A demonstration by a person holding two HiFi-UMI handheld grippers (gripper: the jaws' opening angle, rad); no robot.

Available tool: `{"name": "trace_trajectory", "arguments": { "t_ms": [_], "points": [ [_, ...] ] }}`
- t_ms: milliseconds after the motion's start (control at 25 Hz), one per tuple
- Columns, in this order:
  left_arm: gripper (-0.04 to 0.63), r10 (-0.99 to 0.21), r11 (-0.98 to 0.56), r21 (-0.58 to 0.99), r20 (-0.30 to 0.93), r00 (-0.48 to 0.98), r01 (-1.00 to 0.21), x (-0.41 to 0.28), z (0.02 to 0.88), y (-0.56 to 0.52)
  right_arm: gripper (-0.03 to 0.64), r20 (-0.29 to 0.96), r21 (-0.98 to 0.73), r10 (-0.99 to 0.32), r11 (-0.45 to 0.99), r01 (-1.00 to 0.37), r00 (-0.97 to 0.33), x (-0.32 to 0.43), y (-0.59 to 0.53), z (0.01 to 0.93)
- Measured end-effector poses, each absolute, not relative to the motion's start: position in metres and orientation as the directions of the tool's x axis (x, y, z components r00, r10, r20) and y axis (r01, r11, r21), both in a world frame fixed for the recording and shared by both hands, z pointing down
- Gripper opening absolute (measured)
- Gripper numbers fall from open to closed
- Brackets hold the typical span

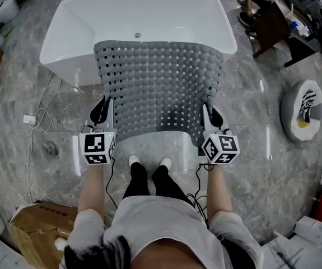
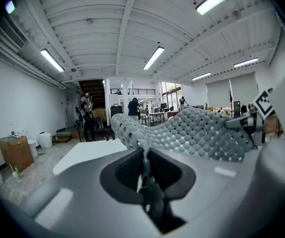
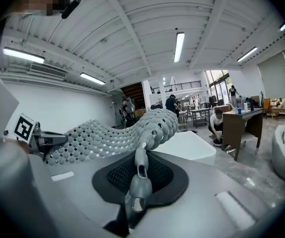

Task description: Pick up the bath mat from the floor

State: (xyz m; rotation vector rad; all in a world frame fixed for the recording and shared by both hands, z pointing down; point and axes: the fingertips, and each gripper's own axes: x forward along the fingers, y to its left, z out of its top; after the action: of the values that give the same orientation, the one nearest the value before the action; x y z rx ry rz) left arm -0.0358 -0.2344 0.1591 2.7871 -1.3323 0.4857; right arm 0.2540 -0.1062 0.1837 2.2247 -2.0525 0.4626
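Observation:
The grey bath mat (image 1: 158, 88), studded with bumps and holes, hangs stretched between my two grippers, off the floor and in front of the bathtub. My left gripper (image 1: 102, 109) is shut on the mat's near left corner and my right gripper (image 1: 211, 112) on its near right corner. In the left gripper view the mat (image 2: 197, 133) runs away to the right from my shut left gripper (image 2: 144, 155). The right gripper view shows the mat (image 3: 107, 133) sagging leftward from my right gripper (image 3: 141, 158), with a pinched fold of it between the jaws.
A white bathtub (image 1: 65, 21) stands just beyond the mat. On the marble floor, cables (image 1: 37, 122) trail at the left and a cardboard box (image 1: 35, 228) sits near left. A round white stand (image 1: 303, 112) and a dark desk (image 1: 281, 24) are at the right.

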Motion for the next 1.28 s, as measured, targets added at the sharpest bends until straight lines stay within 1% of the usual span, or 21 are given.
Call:
{"name": "trace_trajectory", "arguments": {
  "t_ms": [560, 1000, 1280],
  "points": [
    [0.038, -0.784, -0.621, -0.170, 0.136, 0.606, -0.765, -0.029, 0.063, -0.225, 0.037, 0.135, -0.079, -0.987, -0.094, -0.992, 0.083, 0.266, -0.096, 0.083],
    [0.038, -0.807, -0.582, -0.211, 0.031, 0.590, -0.785, -0.041, 0.012, -0.216, 0.037, 0.039, -0.060, -0.995, -0.096, -0.994, 0.094, 0.265, -0.087, 0.037],
    [0.038, -0.814, -0.563, -0.212, -0.020, 0.580, -0.798, -0.059, 0.001, -0.221, 0.037, 0.002, -0.042, -0.995, -0.098, -0.994, 0.098, 0.252, -0.090, 0.028]
  ]
}}
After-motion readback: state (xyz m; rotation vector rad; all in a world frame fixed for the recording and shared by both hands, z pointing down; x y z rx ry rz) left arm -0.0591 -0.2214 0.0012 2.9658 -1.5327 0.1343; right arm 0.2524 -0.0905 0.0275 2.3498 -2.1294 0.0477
